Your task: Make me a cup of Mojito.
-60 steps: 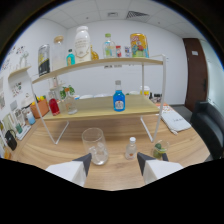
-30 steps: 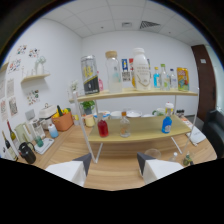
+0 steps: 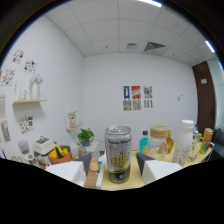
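Printed lettering is present on the can [image 3: 118, 153] standing just ahead of the gripper [image 3: 118, 167], between its fingers with a gap at either side. A line of dark script crosses the upper part of the can's label, above a yellow panel (the words themselves cannot be made out). Three posters [image 3: 135, 97] on the far wall carry print too small to read.

The gripper [image 3: 117, 169] is held level, facing forward. Its jaws stand apart, one at each side. Only their tips seem to show, so the exact gap is hard to judge.
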